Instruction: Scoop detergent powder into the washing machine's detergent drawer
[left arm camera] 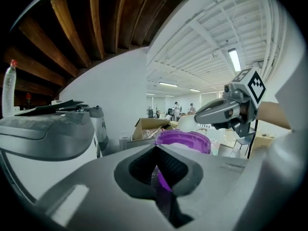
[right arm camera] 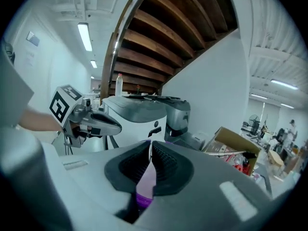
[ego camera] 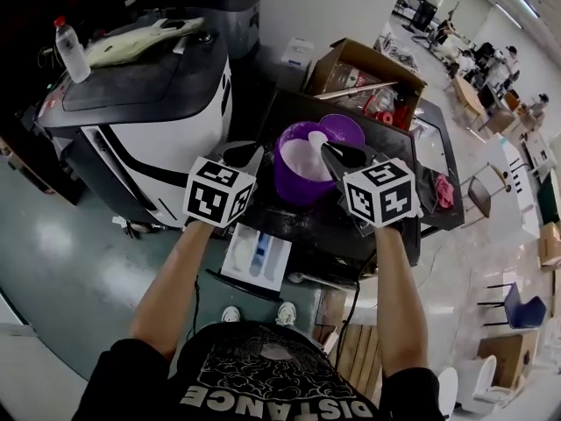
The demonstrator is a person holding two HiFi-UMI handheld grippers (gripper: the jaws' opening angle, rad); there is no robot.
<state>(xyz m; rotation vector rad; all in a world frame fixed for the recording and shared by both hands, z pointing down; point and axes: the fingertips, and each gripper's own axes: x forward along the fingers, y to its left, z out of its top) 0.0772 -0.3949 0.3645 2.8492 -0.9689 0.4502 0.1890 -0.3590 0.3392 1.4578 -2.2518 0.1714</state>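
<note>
A purple tub (ego camera: 298, 181) of white detergent powder (ego camera: 305, 158) stands on the dark machine top (ego camera: 368, 226). My left gripper (ego camera: 254, 158) is shut on the tub's rim, and a purple sliver (left arm camera: 161, 183) shows between its jaws. My right gripper (ego camera: 331, 154) is over the tub, shut on the handle of a white scoop (ego camera: 317, 139). The scoop's bowl (left arm camera: 186, 122) hangs above the tub's rim (left arm camera: 183, 139). A pale handle (right arm camera: 147, 181) sits between the right jaws. The white detergent drawer (ego camera: 259, 257) stands pulled out below, near my feet.
A white and black machine (ego camera: 149, 117) stands at the left with a plastic bottle (ego camera: 70, 49) on it. An open cardboard box (ego camera: 364, 77) sits behind the tub. Chairs (ego camera: 517, 310) and desks stand at the right, over a grey-green floor (ego camera: 70, 270).
</note>
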